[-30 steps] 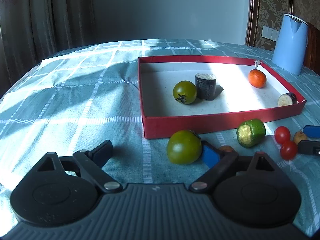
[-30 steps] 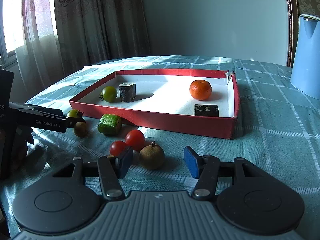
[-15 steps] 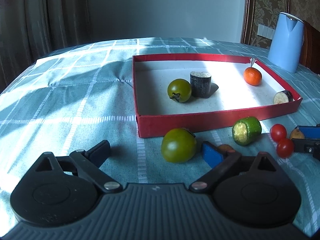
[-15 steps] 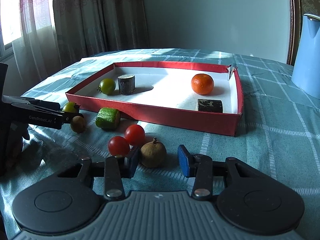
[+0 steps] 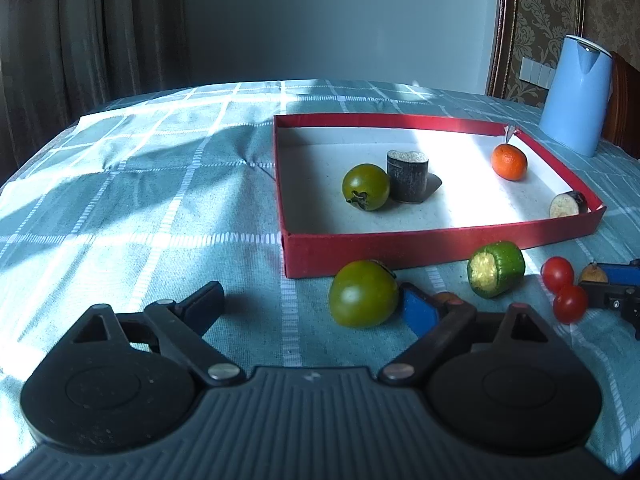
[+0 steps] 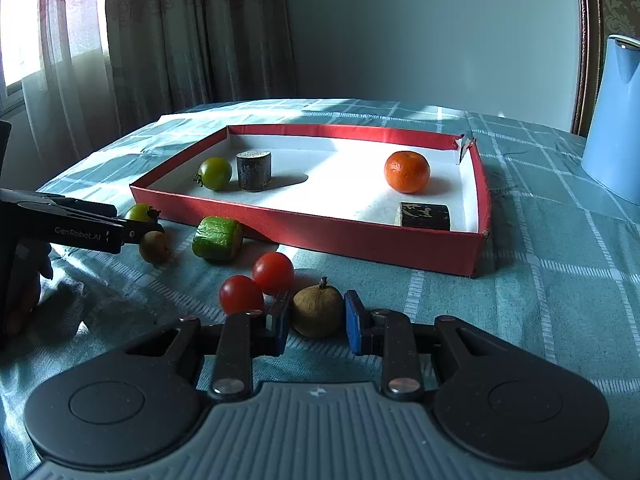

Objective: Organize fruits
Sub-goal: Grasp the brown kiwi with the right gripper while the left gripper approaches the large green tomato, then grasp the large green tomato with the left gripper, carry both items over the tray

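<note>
A lived-in home, likely a dining room. A table wears a checked cloth (image 5: 160, 200), heavy curtains (image 6: 180, 40) hang by a window, patterned wallpaper (image 5: 560, 12) lines the wall, and a blue kettle (image 5: 574, 94) stands nearby.

small brown fruit (image 5: 447, 297) mostly hidden behind left jaws, blue kettle (image 6: 614, 120) cut off at frame edge

Brown round fruit (image 6: 318, 311) is bracketed by right gripper (image 6: 316, 320) pads, small gaps visible both sides. Two red tomatoes (image 6: 256, 284) are seen just left. Orange (image 6: 407, 171) is located inside red tray (image 6: 304, 228).
</note>
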`<state>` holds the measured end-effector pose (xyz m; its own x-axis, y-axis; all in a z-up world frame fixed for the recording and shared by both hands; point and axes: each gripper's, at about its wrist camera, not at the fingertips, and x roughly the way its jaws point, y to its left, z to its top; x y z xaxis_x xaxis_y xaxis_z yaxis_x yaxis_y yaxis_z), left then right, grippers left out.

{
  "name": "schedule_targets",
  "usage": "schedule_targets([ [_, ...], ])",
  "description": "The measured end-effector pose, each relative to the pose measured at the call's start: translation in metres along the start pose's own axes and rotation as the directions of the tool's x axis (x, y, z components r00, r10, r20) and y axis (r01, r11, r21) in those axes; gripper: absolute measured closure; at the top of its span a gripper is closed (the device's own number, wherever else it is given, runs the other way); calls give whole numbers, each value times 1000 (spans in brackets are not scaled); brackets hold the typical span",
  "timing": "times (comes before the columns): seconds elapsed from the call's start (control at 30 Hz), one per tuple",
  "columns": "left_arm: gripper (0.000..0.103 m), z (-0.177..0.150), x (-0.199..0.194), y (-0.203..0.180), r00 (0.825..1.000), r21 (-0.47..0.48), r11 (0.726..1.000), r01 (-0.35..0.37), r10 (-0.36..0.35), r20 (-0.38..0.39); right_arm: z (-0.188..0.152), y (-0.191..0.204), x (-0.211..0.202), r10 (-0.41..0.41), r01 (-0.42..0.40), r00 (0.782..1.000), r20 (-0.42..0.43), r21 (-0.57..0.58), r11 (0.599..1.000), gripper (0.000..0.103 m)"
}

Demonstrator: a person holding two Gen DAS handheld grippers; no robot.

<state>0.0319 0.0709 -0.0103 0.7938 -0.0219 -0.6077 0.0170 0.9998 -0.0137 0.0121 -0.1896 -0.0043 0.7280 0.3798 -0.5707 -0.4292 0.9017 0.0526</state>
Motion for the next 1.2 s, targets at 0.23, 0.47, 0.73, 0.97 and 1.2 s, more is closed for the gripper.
schedule_targets([
  [0.23,30,-1,-4,-4,1000,14,1000,22,-22,12,0,0,0,-1,1,1000,0,-1,1000,76],
  [0.47,66,-4,-11,-11,996,61,994,85,-87,26,0,0,0,-1,1,1000,0,-2,1000,76],
  [0.73,73,-5,-12,-14,994,64,992,105,-107,26,-1,0,0,-3,3,1000,1,-6,1000,76],
  [0.97,73,-5,-13,-10,993,45,992,116,-117,30,0,-1,0,-7,7,1000,6,7,1000,76],
  [1.2,73,-5,-14,-9,992,35,992,118,-119,33,0,-3,-1,-11,11,1000,14,12,1000,76],
])
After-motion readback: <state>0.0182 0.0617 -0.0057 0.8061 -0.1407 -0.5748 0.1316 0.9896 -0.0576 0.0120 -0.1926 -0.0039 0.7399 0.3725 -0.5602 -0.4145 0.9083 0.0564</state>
